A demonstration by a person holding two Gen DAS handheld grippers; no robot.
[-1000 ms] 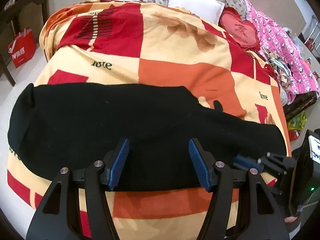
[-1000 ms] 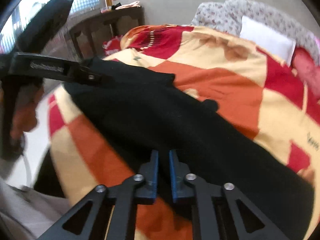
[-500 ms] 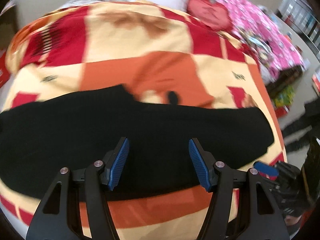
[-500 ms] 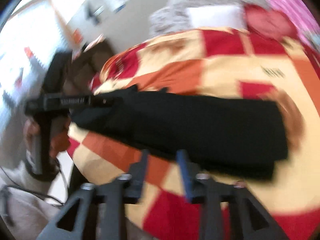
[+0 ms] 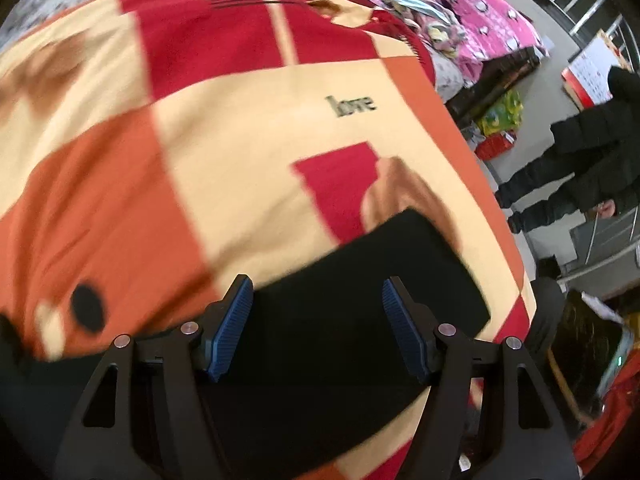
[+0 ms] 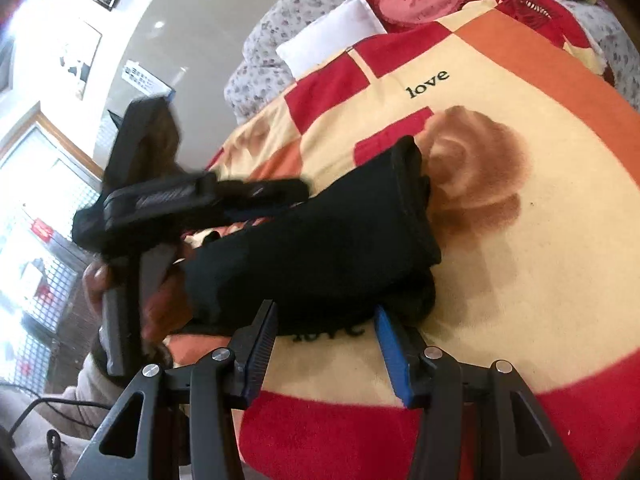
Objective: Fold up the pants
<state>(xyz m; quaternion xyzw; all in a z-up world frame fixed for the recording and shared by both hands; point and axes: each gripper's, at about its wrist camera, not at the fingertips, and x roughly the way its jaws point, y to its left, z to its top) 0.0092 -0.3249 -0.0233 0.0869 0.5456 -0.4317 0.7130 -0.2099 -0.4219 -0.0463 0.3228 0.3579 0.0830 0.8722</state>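
The black pants [image 5: 344, 320] lie flat on a red, orange and cream checked blanket [image 5: 240, 152], their leg end near the bed's right edge. My left gripper [image 5: 316, 328] is open and empty, hovering above that end. In the right wrist view the pants [image 6: 320, 248] show a folded end with stacked layers. My right gripper [image 6: 324, 344] is open and empty at the near edge of that end. The left gripper's body [image 6: 192, 196], held in a hand, hangs over the pants' left part.
A white pillow [image 6: 336, 36] and a red heart cushion [image 6: 424, 0] lie at the head of the bed. Pink bedding [image 5: 452, 12] lies at the far right. A person in dark clothes [image 5: 576, 168] stands on the floor right of the bed.
My right gripper has opened and let go of the pants, then swung round to their leg end. My left gripper has moved right along the pants toward the same end.
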